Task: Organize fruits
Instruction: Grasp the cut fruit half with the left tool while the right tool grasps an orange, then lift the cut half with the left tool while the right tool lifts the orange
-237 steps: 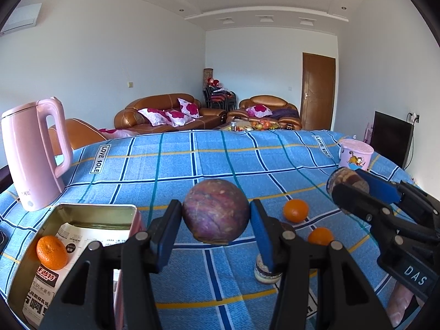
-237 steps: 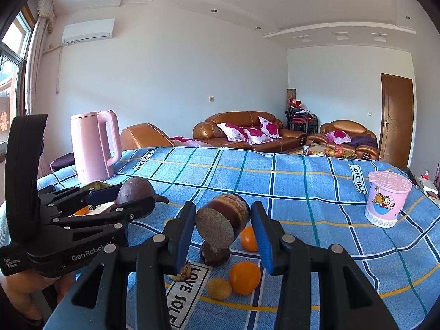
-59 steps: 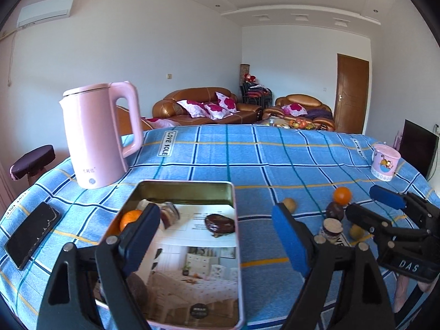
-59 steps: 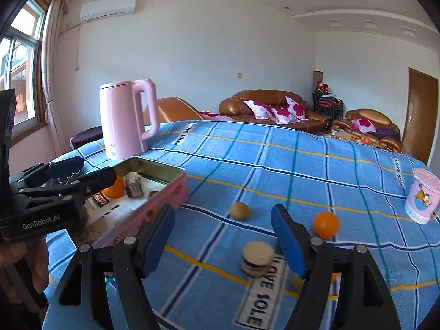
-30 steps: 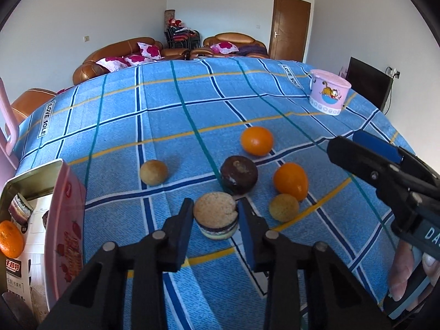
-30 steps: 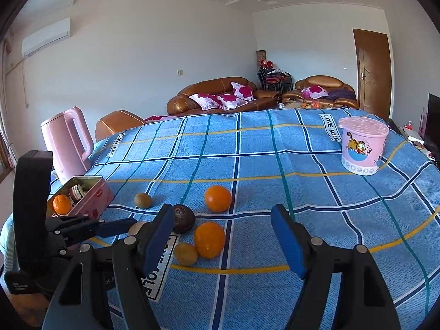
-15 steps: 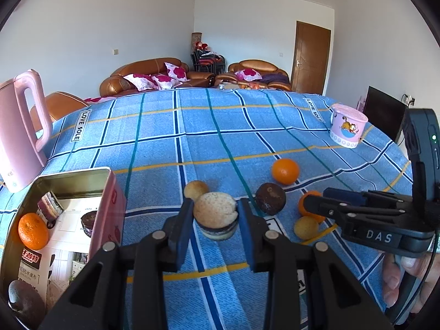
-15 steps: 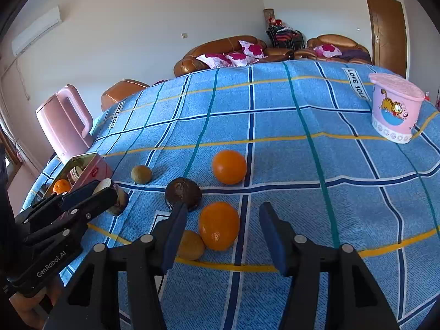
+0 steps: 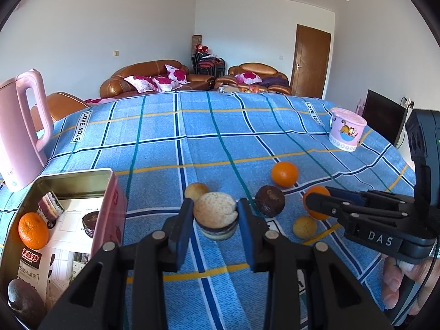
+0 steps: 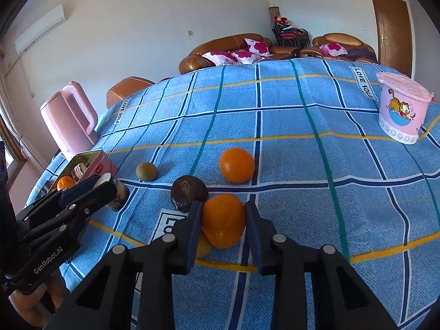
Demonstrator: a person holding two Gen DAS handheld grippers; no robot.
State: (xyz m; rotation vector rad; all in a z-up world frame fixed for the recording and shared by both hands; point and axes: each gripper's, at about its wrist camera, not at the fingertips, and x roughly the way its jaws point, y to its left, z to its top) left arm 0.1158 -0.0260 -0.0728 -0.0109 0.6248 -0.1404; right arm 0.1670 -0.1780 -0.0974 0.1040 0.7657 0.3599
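Left wrist view: tin (image 9: 108, 189) with an orange (image 9: 33, 230), cut fruit pieces (image 9: 51, 209).

Shiny metal tin (image 9: 73, 178), woven cloth (image 9: 220, 143), glossy plastic kettle (image 9: 16, 126).

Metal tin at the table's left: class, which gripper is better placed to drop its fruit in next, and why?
Left. The left gripper grips the halved fruit right beside the tin. The right gripper holds an orange farther away.
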